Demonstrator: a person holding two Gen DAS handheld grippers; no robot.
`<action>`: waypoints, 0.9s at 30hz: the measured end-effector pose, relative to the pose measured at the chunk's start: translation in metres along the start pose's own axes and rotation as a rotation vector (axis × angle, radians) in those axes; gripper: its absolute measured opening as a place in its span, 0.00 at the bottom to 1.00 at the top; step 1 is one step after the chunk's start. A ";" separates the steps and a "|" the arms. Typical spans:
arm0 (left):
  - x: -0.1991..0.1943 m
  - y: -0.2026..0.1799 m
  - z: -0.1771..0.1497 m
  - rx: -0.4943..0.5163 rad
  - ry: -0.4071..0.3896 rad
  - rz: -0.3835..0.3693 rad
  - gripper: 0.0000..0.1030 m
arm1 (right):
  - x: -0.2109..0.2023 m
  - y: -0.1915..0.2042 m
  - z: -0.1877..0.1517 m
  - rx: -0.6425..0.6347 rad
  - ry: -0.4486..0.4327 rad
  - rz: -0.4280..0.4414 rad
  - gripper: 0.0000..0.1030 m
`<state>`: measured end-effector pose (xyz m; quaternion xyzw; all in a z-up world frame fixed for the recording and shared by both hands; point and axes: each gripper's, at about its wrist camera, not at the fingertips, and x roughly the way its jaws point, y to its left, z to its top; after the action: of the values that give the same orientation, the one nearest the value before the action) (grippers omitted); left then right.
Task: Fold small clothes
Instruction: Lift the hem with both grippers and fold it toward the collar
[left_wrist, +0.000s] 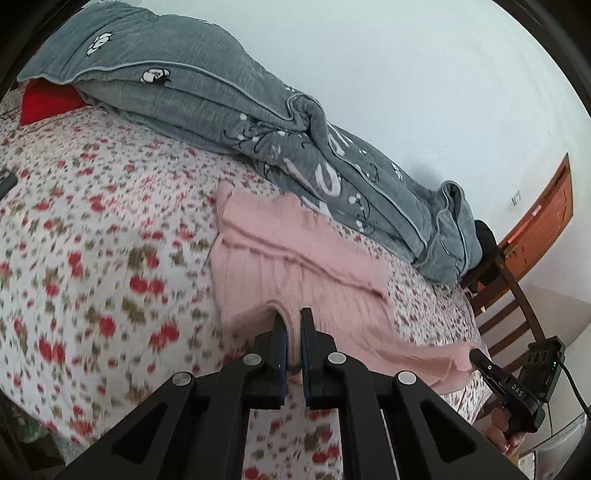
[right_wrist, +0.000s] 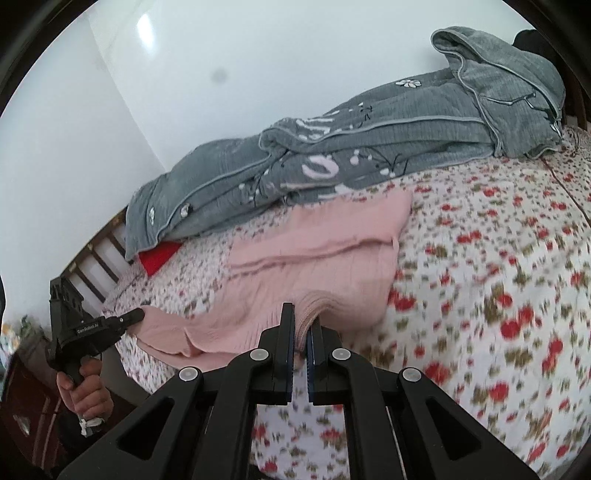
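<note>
Here, both grippers, left gripper and right gripper, pinch the pink knit garment's near hem; lifting evenly should keep the fold straight.

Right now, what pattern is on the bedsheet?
Small red flowers on white, on the bedsheet; clearest in the right wrist view.

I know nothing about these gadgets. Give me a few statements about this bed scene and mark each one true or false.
1. Both tools are clamped on the pink garment. True: the left tool and the right tool each pinch its near edge.
2. The garment lies on a plain white sheet. False: the bedspread has a red flower print.
3. A grey quilt is bunched along the wall side of the bed. True.
4. The red item lies on top of the quilt. False: it peeks out from under the quilt's end.
5. The garment is blue. False: it is pink.
</note>
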<state>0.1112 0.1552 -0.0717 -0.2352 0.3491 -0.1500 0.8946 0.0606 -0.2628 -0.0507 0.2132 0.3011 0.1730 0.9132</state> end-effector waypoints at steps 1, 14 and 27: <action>0.003 -0.001 0.006 -0.001 -0.004 0.000 0.07 | 0.003 -0.001 0.006 0.004 -0.004 0.000 0.05; 0.086 -0.004 0.089 -0.009 -0.024 0.033 0.07 | 0.081 -0.024 0.083 0.041 -0.030 -0.045 0.05; 0.191 0.019 0.149 -0.039 0.027 0.093 0.07 | 0.186 -0.074 0.143 0.129 0.039 -0.038 0.05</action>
<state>0.3521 0.1358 -0.0911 -0.2340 0.3746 -0.1047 0.8910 0.3046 -0.2839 -0.0721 0.2624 0.3335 0.1399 0.8946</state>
